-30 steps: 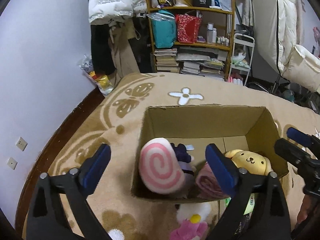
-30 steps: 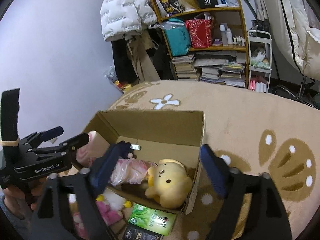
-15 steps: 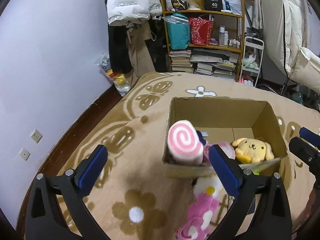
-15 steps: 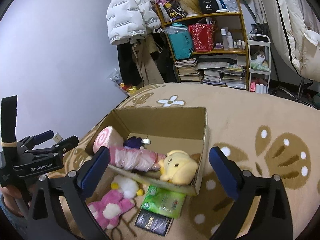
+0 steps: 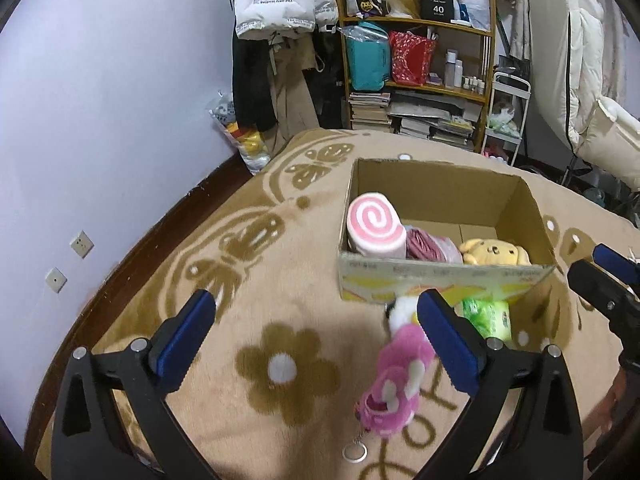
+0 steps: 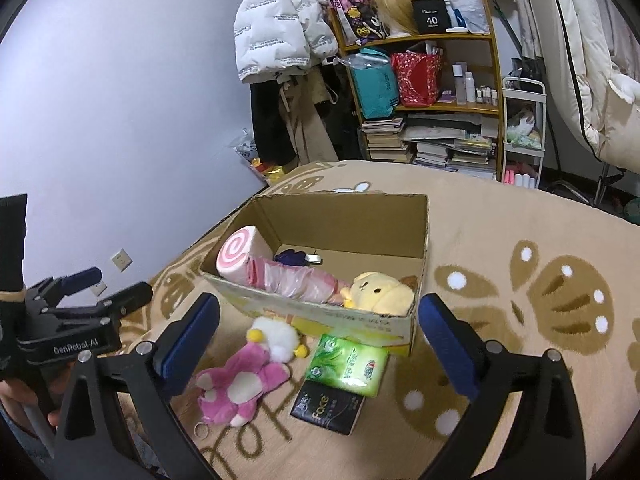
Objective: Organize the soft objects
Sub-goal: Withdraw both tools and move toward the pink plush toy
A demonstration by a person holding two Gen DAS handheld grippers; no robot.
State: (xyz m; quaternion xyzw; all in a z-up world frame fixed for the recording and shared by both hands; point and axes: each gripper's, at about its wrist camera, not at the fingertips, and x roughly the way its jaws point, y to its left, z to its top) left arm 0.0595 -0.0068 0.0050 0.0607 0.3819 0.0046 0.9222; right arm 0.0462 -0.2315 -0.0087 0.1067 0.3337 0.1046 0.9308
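Both grippers now farther back from box; more rug in view. Right gripper jaws have just been opening, now wide, nothing between. Left gripper wide, empty. Pink plush lies on rug, near side of box, left of tissue pack. Plush probably light, soft; take at thick middle body.

Cardboard box, open-topped, standing on the rug. Inside I count a pink-and-white swirl roll cushion at the left end, a pink wrapped bundle lying across the middle, and a yellow plush dog at the right. Outside, against the front wall, a pink-and-white plush toy lies flat.
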